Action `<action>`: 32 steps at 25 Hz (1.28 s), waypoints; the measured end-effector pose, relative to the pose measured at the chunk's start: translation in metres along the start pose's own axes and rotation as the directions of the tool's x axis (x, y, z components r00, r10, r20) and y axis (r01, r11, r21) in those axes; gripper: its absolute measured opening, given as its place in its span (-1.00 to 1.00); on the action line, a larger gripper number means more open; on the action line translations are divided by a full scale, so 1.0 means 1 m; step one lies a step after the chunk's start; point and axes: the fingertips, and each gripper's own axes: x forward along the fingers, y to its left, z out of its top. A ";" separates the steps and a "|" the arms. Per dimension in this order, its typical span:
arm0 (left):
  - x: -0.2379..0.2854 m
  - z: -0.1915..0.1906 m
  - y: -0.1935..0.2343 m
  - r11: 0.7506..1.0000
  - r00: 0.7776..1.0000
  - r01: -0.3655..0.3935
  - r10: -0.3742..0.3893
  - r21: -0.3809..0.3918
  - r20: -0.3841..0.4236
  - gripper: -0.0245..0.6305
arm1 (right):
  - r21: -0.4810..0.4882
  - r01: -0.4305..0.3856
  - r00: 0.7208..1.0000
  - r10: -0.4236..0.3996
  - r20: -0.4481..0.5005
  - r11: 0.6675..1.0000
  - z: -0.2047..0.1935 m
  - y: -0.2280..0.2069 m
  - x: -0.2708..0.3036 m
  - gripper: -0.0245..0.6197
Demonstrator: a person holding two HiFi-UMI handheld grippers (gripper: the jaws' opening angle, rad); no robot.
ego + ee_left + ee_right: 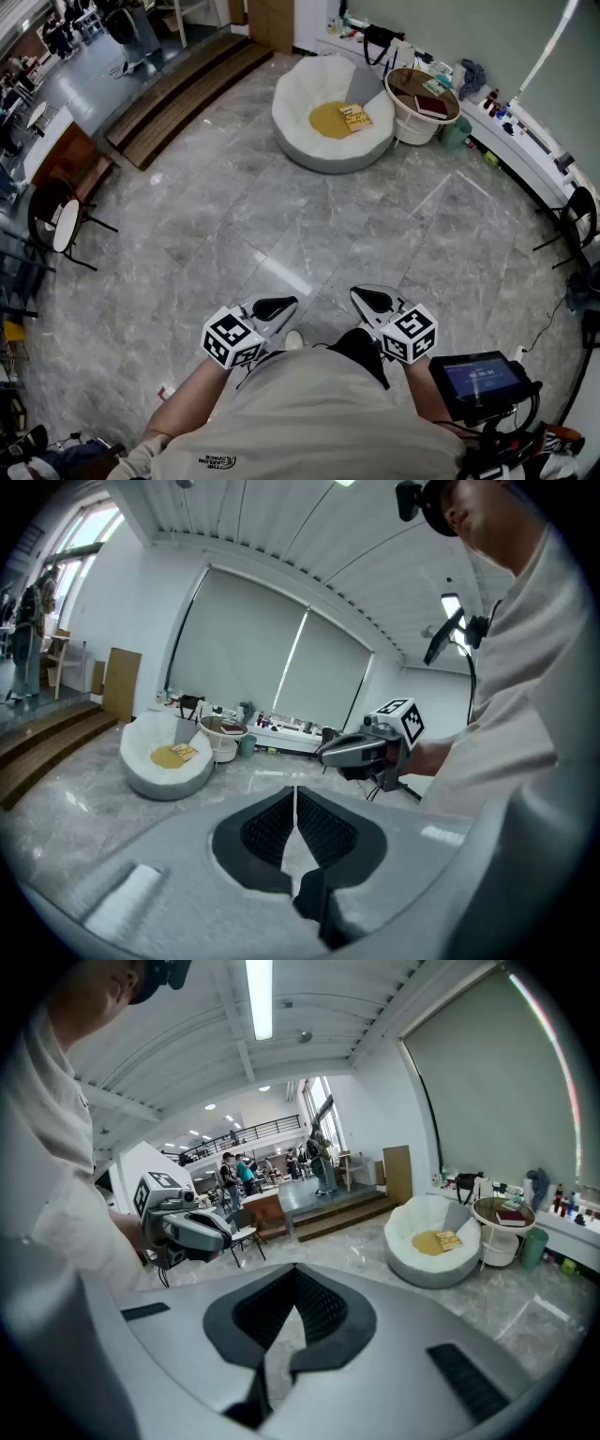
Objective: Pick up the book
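A yellow book point(355, 117) lies on a yellow cushion in a white beanbag chair point(309, 141) far across the floor. It also shows small in the left gripper view point(183, 753) and the right gripper view point(449, 1239). A dark red book point(431, 106) rests on a round white side table point(408, 127) beside the chair. My left gripper point(274, 307) and right gripper point(371, 300) are held close to the person's body, far from both books. Both are shut and empty, as their own views show point(296, 794) point(295, 1274).
Grey marble floor point(281, 216) stretches between me and the chair. A white counter point(525, 150) with bottles runs along the right wall. Wooden steps point(178, 94) rise at the back left, black chairs point(56, 220) stand at the left, and a tablet on a stand point(483, 380) sits near my right side.
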 end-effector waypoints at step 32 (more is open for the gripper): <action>0.264 0.180 0.209 0.998 0.993 0.056 -0.053 0.029 -0.102 -0.70 | 0.284 0.015 0.994 -0.044 0.099 0.959 0.104 -0.355 0.105 -0.58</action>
